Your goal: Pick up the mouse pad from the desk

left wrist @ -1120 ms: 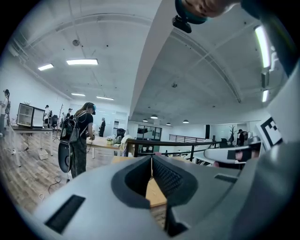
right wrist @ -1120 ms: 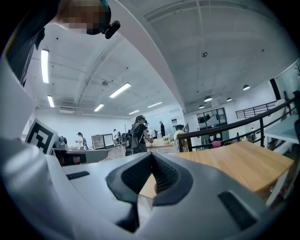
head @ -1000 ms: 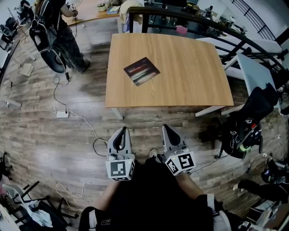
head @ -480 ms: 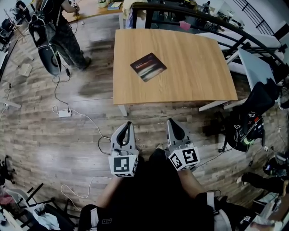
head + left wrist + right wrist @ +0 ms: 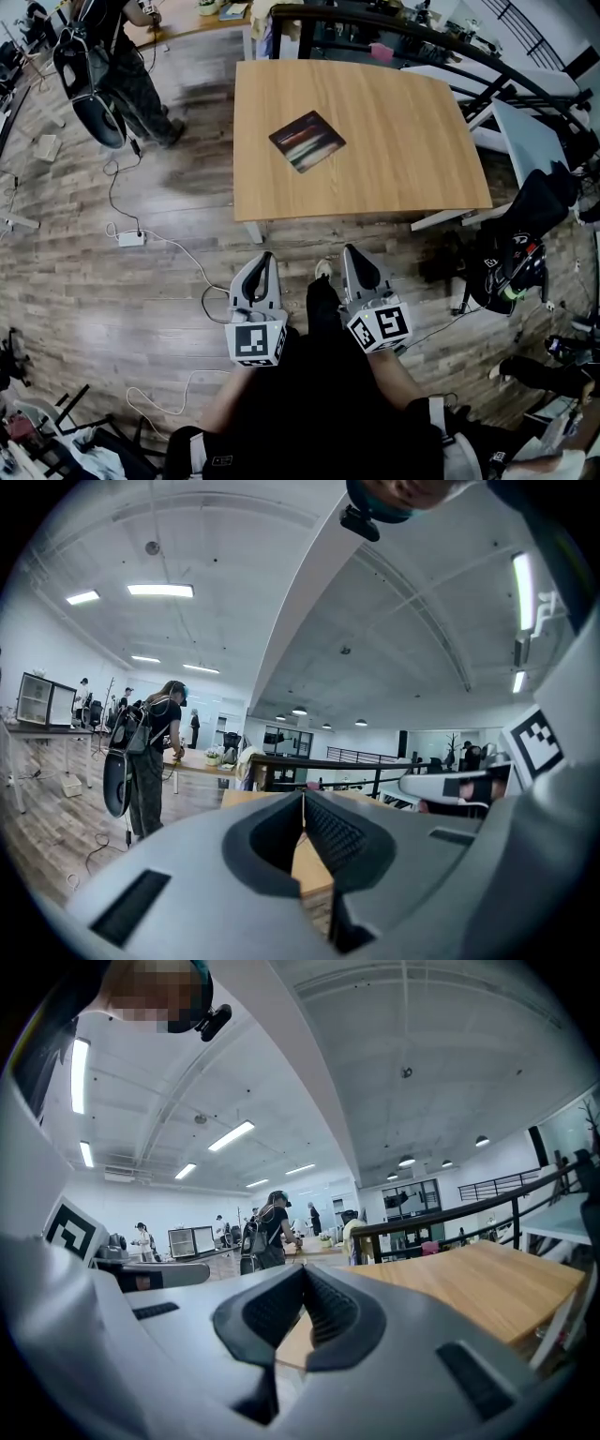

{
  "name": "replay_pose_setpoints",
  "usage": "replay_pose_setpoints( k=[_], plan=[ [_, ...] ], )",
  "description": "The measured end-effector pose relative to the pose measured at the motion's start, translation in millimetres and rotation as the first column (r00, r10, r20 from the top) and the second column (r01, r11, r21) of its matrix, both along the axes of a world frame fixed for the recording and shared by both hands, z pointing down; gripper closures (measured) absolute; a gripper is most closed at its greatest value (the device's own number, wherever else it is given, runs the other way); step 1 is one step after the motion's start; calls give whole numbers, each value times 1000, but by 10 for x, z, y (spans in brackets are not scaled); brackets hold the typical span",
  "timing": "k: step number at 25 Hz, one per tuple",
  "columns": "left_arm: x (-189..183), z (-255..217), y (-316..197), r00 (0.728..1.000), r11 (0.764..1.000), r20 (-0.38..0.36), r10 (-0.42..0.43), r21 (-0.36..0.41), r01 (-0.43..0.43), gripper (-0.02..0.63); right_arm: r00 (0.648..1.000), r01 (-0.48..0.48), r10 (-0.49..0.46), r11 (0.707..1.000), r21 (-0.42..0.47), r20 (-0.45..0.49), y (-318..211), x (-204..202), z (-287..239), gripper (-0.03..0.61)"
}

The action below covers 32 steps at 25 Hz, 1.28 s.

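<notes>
A dark mouse pad (image 5: pixel 307 141) with red and pale streaks lies flat, turned at an angle, on the left half of the wooden desk (image 5: pixel 412 150). My left gripper (image 5: pixel 266 258) and right gripper (image 5: pixel 350 251) hang side by side over the floor, short of the desk's near edge, both pointing at the desk. Each is shut with nothing between its jaws. In the left gripper view the left gripper (image 5: pixel 303 797) shows its jaws closed, with the desk top (image 5: pixel 309 864) ahead. In the right gripper view the right gripper (image 5: pixel 304 1271) is likewise closed before the desk (image 5: pixel 469 1288).
A person with a backpack (image 5: pixel 112 56) stands on the wood floor left of the desk. Cables and a power strip (image 5: pixel 130 238) lie on the floor at left. A black railing (image 5: pixel 450 47) runs behind the desk. White tables (image 5: pixel 525 131) and a dark bag (image 5: pixel 511 267) stand at right.
Both grippers have come closer to the desk's near edge. The desk and mouse pad sit slightly more to the right in the head view. Both grippers stay shut.
</notes>
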<state>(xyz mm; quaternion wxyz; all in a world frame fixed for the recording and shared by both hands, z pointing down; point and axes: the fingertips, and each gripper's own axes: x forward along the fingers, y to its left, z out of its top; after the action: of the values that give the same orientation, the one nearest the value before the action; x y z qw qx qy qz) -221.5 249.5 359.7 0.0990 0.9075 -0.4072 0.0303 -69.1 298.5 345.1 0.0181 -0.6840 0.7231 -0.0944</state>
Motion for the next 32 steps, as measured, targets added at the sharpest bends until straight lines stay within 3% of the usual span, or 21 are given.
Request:
replay_pose_setpoints(
  k=[9,16,26,32],
  plan=[
    [383,100,-348,999,999,-4,-38,-18,37,589,998,56,-56,998,-6,-11,-430,328,49,549],
    [989,195,-779,998,997,20,-64,-41,65,589,995,102,-102,995,-13,-11,-905,908,69,549],
    [1625,318,-1287,985,982,52,-164,-86,168,589,983,181,-180,983,-41,35,-1517,1661,275,549],
    [1745,340,-1438,969,966,75,-234,-91,241,591,971,234,-231,971,-47,61,-1810,1859,363,549]
  ],
)
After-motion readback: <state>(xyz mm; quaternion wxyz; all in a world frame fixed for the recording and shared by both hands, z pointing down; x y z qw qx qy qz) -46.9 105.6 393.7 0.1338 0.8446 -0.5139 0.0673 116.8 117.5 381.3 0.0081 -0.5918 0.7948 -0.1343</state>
